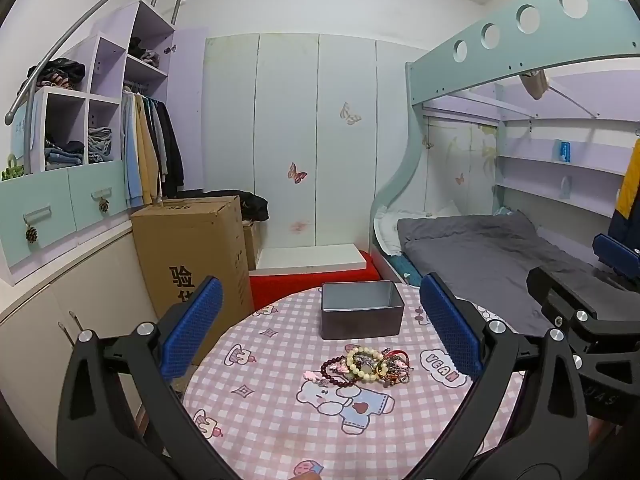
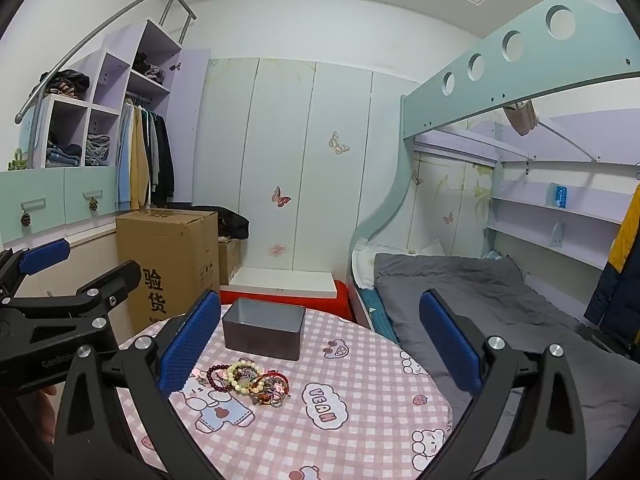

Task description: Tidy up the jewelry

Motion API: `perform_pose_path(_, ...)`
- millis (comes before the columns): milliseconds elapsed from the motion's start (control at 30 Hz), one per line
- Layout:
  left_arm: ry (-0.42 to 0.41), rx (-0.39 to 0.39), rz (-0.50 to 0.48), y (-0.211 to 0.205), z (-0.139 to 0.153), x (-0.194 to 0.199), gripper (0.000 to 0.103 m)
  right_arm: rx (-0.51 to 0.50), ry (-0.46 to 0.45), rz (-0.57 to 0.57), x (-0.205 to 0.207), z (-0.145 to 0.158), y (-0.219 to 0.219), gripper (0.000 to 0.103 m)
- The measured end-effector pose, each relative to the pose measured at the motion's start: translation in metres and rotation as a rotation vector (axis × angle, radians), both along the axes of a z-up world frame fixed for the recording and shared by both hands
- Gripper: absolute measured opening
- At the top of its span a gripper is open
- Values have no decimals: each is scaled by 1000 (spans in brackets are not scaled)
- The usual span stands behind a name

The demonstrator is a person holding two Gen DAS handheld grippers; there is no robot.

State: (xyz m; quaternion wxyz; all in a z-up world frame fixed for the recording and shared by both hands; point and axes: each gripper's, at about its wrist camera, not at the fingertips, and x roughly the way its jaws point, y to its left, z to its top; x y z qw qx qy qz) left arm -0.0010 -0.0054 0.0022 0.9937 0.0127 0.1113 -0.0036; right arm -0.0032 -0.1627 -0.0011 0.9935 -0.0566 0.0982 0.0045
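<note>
A heap of beaded bracelets [image 1: 366,365] lies on the round table with a pink checked cloth [image 1: 280,420]; in the right wrist view the same jewelry pile [image 2: 252,380] sits left of centre. Behind it stands an empty grey metal box [image 1: 360,310], also seen as the grey box [image 2: 264,332]. My left gripper [image 1: 320,328] hangs open above the table's near side, nothing between its blue pads. My right gripper [image 2: 320,344] is open too, with nothing in it, level with the left one. Each gripper shows at the edge of the other's view.
A large cardboard box [image 1: 196,252] stands left of the table by the low cabinets. A bunk bed with a grey quilt [image 1: 480,248] lies to the right. A red stool with a white board [image 1: 312,264] sits behind the table. Wardrobe doors close the back.
</note>
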Motion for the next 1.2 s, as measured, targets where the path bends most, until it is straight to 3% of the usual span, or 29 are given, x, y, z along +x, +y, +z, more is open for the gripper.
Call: perform_pose_path(1200,4,7,0,0,-2,2,97,7,12,3,5,-4,0,95)
